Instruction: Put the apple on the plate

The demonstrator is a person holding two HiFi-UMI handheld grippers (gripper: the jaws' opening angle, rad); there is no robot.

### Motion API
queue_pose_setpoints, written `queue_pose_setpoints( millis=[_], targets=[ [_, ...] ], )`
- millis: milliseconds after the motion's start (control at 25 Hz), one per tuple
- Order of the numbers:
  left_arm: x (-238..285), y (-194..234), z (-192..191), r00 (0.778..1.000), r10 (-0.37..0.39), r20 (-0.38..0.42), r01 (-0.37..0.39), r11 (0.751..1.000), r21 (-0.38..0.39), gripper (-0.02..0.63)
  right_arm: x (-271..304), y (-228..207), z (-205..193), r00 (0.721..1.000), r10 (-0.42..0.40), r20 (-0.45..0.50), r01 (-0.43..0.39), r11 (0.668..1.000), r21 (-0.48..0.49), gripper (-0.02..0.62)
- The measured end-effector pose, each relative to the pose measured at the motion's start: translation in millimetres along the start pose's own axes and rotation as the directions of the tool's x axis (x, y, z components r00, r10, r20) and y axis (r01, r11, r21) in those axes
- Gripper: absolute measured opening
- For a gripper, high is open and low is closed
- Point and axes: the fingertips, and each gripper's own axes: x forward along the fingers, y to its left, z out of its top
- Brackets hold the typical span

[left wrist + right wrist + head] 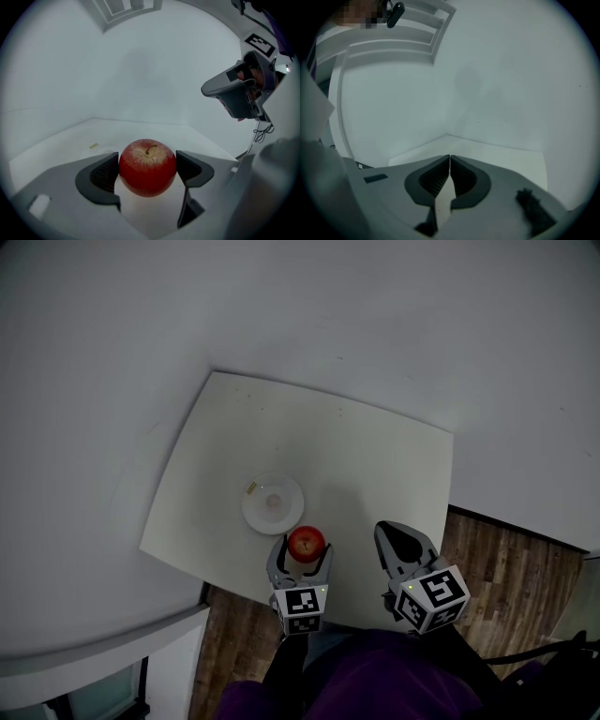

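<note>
A red apple point(306, 542) with a pale speckled top sits between the jaws of my left gripper point(300, 555), which is shut on it; in the left gripper view the apple point(147, 166) fills the gap between both dark pads. It hangs just off the near edge of a small white plate point(272, 503) on the white table point(375, 465). My right gripper point(398, 542) stays over the table's near right part, its jaws shut with nothing between them; its tips point(449, 161) meet in the right gripper view.
The white table stands in a corner of white walls. Wood floor point(506, 559) shows at the right and below the table's near edge. A small yellowish scrap point(250, 488) lies by the plate's left rim. The right gripper point(243, 91) appears at the upper right of the left gripper view.
</note>
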Motion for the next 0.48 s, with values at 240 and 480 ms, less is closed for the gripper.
queue_pose_setpoints(
  millis=[240,480],
  targets=[
    [6,15,16,1.0,0.012,0.016,-0.012,1.0,0.02,0.39,5,-1,0,1.0,-0.001,-0.004,0.001,1.0,0.008,0.012],
    [17,32,24,0.999,0.027,0.023,-0.027,1.0,0.014,0.39,10,-4,-1,1.0,-0.004,-0.012,0.004,1.0,0.017,0.012]
  ],
)
